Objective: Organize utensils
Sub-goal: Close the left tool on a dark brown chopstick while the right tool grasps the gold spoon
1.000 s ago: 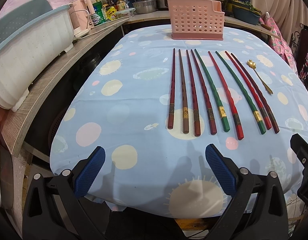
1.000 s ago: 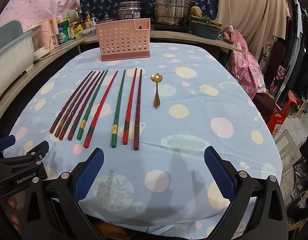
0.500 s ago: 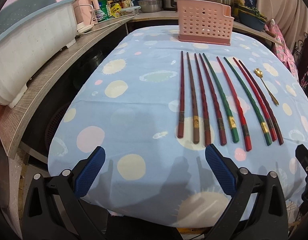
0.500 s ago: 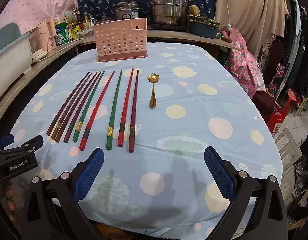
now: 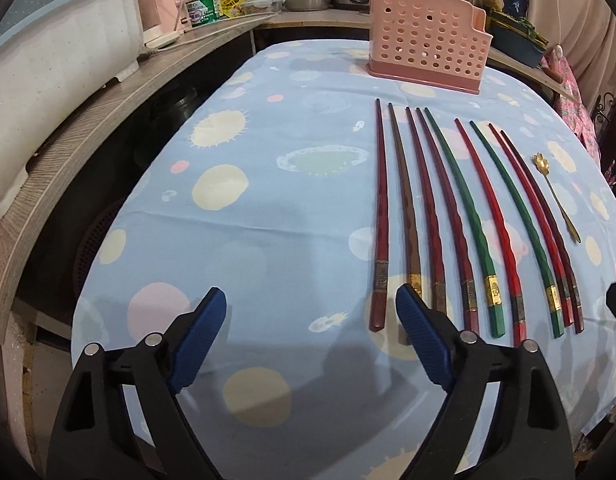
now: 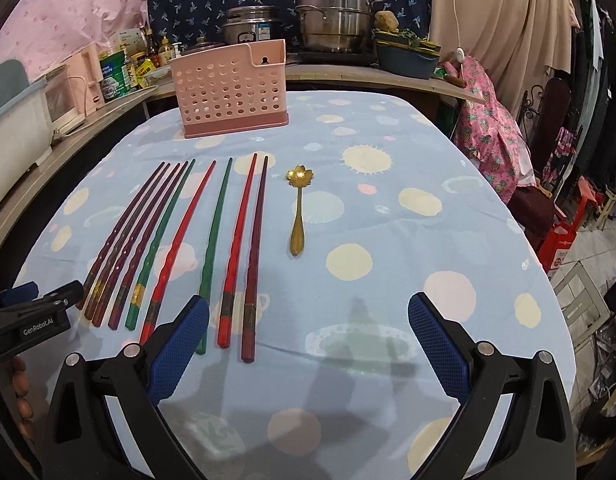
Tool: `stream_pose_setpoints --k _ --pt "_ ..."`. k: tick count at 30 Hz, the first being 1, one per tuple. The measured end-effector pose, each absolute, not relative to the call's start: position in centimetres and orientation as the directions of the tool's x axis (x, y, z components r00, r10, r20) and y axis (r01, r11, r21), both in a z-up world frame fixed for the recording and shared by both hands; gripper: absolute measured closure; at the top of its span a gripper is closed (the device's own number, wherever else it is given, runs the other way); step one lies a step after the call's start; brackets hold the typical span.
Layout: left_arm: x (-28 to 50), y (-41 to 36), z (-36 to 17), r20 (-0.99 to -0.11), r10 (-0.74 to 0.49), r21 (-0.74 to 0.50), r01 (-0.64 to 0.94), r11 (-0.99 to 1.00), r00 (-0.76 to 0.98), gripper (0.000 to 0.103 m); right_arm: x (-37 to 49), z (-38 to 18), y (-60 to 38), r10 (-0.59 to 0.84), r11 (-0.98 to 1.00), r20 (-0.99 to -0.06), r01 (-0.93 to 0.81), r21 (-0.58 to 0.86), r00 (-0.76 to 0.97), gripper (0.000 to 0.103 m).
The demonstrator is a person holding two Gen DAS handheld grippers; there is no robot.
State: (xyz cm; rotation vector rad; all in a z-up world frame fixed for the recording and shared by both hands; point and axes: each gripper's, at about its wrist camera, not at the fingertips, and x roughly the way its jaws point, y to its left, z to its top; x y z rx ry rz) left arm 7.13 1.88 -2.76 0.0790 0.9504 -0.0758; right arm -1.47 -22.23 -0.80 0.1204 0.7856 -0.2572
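— Where do our utensils lie?

— Nine chopsticks (image 5: 447, 216) sit side by side on the spotted tablecloth (image 5: 248, 220), long axes running away from us toward the pink holder (image 5: 425, 56) at the far end, thick ends nearest us. The gold spoon (image 6: 298, 212) lies just right of them, parallel.

— Which of our grippers is nearer?

— Our left gripper (image 5: 311, 320): its jaws have just been narrowing but remain apart, nothing between the pads, and the leftmost chopstick's (image 5: 379, 220) thick end sits just ahead, close to the right finger (image 5: 421, 334). Our right gripper (image 6: 308, 328) is spread wide and empty, the rightmost sticks' ends just ahead of its gap.

— So we judge the left should pinch across the stick.
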Motion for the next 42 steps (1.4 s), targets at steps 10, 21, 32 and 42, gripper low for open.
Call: stream_pose_setpoints --k 10,21,32,42 --pt "8.2 1.3 -2.7 -0.84 -0.088 -0.016 0.138 0.99 0.535 0.054 2.5 -1.6 -23.6 -0.156 0.961 -0.737 0.273 0.04 0.658 0.038" --pt "8.7 0.3 -2.5 -0.863 -0.162 -0.085 0.179 0.98 0.479 0.095 5.8 -3.7 -25.2 -0.109 0.956 -0.787 0.281 0.085 0.608 0.064" --pt "9.3 1.0 -1.8 -0.867 -0.173 -0.11 0.158 0.981 0.467 0.103 6.4 -3.3 -25.4 -0.066 0.957 -0.798 0.266 0.12 0.599 0.092" --pt "9.7 2.2 0.1 -0.847 -0.176 -0.121 0.14 0.983 0.501 0.103 6.0 -0.1 -26.1 -0.072 0.957 -0.757 0.259 0.132 0.649 0.092"
